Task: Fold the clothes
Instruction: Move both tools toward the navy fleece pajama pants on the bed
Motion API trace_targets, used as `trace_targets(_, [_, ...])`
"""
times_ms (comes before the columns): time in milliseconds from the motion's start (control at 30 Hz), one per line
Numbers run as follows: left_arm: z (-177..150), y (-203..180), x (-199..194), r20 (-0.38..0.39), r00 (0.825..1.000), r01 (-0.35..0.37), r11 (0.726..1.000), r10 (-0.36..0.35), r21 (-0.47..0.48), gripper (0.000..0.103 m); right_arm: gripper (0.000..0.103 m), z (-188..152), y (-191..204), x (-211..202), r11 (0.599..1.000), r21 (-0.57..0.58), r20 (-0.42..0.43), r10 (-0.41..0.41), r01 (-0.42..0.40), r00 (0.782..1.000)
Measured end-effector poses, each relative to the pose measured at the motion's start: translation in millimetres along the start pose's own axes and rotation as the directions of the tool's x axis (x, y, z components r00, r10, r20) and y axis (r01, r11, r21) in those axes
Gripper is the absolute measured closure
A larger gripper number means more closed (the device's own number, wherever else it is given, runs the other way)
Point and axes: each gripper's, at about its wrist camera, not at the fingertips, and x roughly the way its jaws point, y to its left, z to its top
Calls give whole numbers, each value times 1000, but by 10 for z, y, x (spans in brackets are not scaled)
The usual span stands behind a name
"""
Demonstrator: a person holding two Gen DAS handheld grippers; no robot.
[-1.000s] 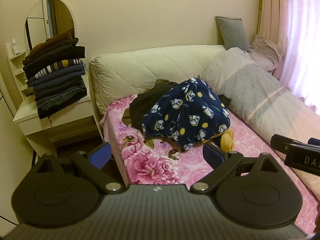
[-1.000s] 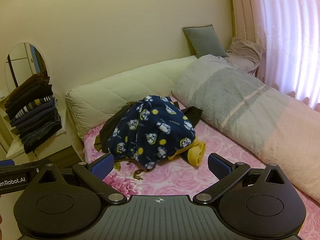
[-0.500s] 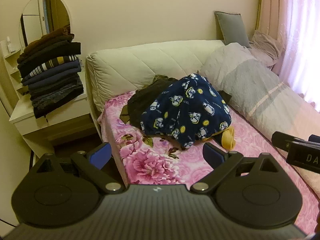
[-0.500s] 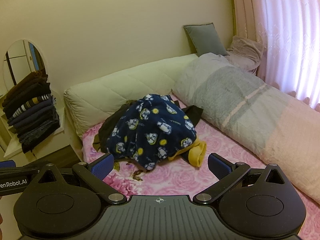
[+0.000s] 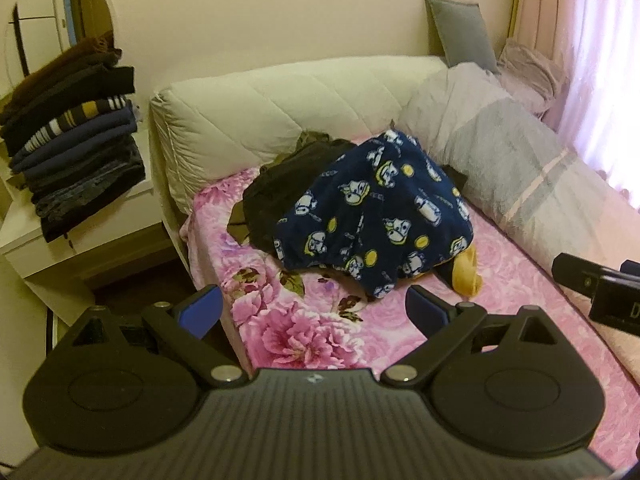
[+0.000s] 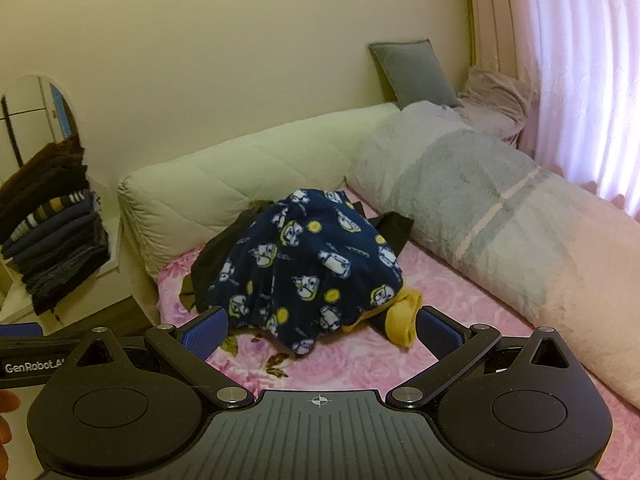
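Note:
A heap of unfolded clothes lies on the pink floral bed [image 5: 312, 336]. On top is a navy fleece garment with a cartoon print [image 5: 372, 216] [image 6: 308, 264], its yellow cuff [image 5: 466, 276] [image 6: 404, 316] sticking out. Dark black and olive garments [image 5: 280, 176] [image 6: 216, 256] lie under it on the left. My left gripper [image 5: 314, 312] hovers open above the bed, short of the heap, nothing between its fingers. My right gripper [image 6: 320, 330] is open too, close to the heap's near edge, holding nothing.
A tall stack of folded dark clothes [image 5: 68, 140] [image 6: 48, 224] sits on a white dresser [image 5: 80, 236] left of the bed, before an oval mirror. A cream headboard cushion [image 5: 280, 112], a rolled grey-pink duvet [image 6: 500, 216], a grey pillow [image 6: 412, 72] and pink curtains [image 6: 580, 80] border the bed.
Both grippers have moved forward and closer to the heap, which now looks larger and lower in both views. Both stay open and empty.

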Motion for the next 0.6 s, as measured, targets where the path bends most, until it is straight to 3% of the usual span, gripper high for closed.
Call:
trace_targets(300, [345, 300, 889, -90, 995, 48, 999, -46, 16, 7, 1, 171, 98, 914, 998, 44, -94, -34, 38, 995])
trace_targets(600, [776, 445, 1694, -118, 982, 159, 985, -151, 64, 11, 1, 324, 85, 1671, 988, 87, -122, -120, 131, 985])
